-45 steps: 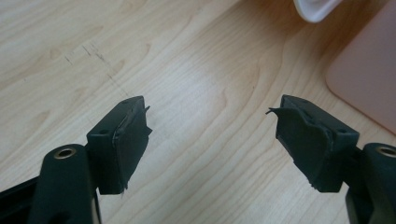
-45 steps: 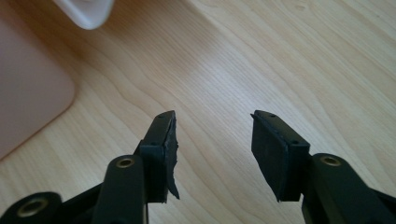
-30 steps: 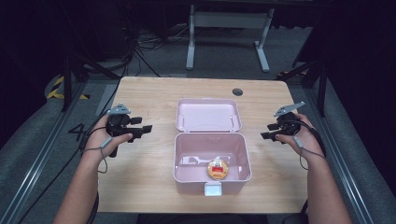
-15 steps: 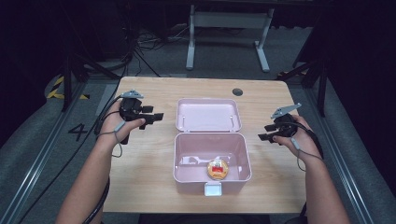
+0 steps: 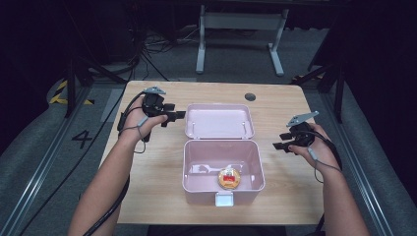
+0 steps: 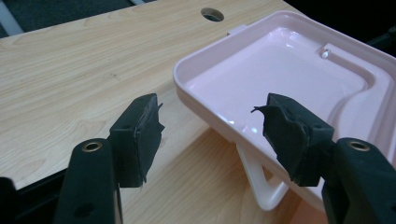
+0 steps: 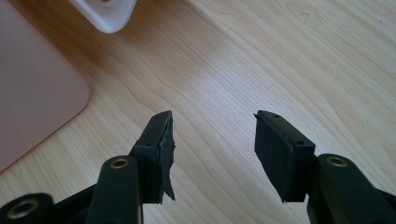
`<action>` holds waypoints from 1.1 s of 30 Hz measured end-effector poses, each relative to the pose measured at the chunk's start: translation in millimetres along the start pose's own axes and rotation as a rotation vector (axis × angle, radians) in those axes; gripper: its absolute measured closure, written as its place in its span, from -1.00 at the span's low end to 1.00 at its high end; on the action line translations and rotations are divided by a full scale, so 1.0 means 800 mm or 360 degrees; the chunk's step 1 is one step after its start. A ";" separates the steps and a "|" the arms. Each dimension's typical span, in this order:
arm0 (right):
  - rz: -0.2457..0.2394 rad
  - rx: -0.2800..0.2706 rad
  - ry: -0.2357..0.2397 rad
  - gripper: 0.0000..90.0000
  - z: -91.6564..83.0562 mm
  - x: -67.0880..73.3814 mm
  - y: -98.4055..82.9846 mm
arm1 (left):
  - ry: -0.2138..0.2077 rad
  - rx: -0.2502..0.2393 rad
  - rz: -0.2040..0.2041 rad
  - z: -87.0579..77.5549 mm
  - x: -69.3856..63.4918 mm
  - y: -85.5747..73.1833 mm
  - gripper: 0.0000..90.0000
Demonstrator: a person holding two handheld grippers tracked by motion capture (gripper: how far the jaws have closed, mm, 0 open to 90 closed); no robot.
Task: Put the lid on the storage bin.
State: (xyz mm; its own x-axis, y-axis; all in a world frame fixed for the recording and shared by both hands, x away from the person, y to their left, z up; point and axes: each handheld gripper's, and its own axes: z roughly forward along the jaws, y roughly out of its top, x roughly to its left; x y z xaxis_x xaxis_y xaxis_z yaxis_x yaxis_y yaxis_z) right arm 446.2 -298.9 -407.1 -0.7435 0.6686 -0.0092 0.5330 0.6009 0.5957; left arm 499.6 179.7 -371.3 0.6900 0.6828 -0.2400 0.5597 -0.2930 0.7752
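Wooden table (image 5: 147, 187) — round cable hole (image 5: 250, 97) — grey floor (image 5: 44, 162)

The left gripper (image 5: 178, 116) now sits farther up the table (image 5: 147, 167), its tips just beside the left edge of the open lid (image 5: 219, 121); its empty jaws have just narrowed slightly.
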 end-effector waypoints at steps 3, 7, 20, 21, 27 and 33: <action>0.0002 -0.0004 0.0001 0.06 0.000 0.001 -0.001 | -0.0018 0.0017 -0.0008 0.013 0.000 0.004 -0.18; -0.0003 -0.0012 0.0022 0.05 0.000 0.004 -0.002 | -0.0019 0.0080 -0.0005 0.031 0.002 0.008 -0.20; 0.0019 0.0001 0.0016 0.03 0.000 0.005 -0.008 | 0.0049 0.0149 -0.0033 0.074 0.011 0.019 -0.15; 0.0018 0.0001 0.0017 0.03 0.000 0.005 -0.008 | 0.0027 0.0150 -0.0045 0.076 0.012 0.019 -0.10; 0.0012 -0.0002 0.0013 0.03 0.000 0.006 -0.009 | 0.0014 0.0169 0.0043 0.081 0.017 0.014 0.12; 0.0016 0.0009 0.0006 0.02 0.001 0.007 -0.007 | -0.0005 0.0168 -0.0031 0.083 0.020 0.012 0.42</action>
State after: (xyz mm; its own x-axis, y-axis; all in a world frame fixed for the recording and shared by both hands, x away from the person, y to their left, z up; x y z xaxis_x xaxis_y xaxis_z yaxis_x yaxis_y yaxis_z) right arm 439.1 -298.3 -411.4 -0.7397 0.6730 0.0001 0.5429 0.5966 0.5911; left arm 546.7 143.7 -406.3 0.6798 0.6872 -0.2562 0.6180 -0.3487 0.7046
